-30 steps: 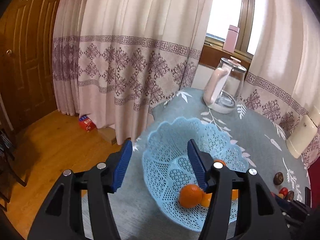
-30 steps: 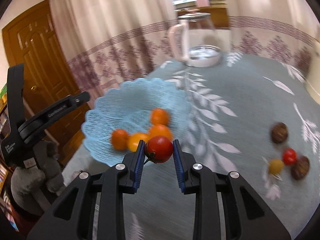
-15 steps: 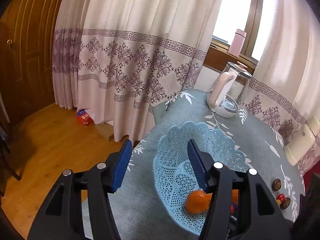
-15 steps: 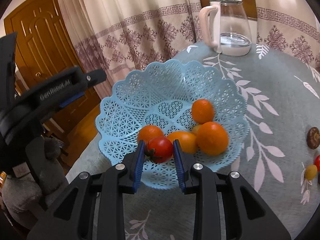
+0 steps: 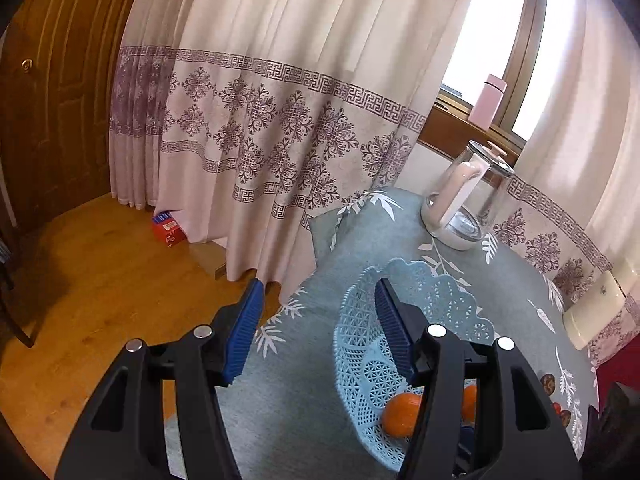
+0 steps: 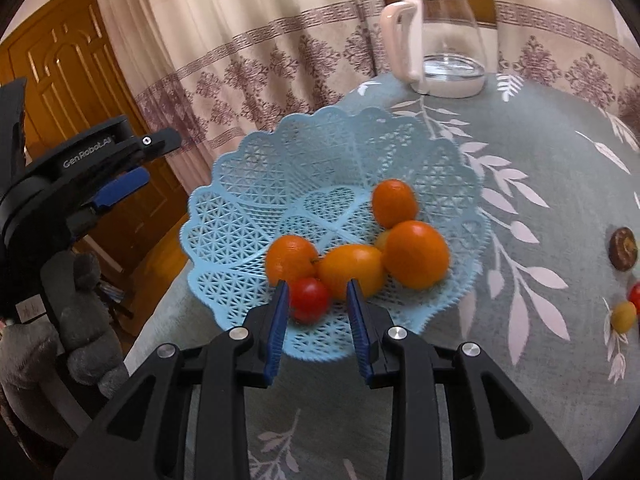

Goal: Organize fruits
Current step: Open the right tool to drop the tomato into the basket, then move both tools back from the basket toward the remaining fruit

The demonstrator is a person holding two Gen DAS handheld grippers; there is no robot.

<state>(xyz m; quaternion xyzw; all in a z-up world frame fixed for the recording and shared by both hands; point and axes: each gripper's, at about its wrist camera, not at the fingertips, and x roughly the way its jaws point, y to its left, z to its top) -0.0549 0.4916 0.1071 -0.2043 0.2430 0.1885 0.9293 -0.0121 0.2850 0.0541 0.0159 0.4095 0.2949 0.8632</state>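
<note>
Room background: curtained window wall, wooden door, wooden floor.

Pale curtains point(image 5: 280, 92) with a purple patterned band hung to the wooden floor point(image 5: 92, 280). A panelled brown door point(image 5: 52, 92) stood left of them. Daylight entered through a wood-framed window point(image 5: 516, 40); a pink bottle point(image 5: 487, 100) stood on its sill. A red box point(image 5: 167, 229) lay at the curtain hem.

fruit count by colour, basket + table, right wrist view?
Orange, in the blue basket: 4
Red, in the basket: 1
Red, on the tablecloth, cut by the frame edge: 1
Yellow, on the tablecloth: 1
Brown, on the tablecloth: 1
Total: 8
</note>
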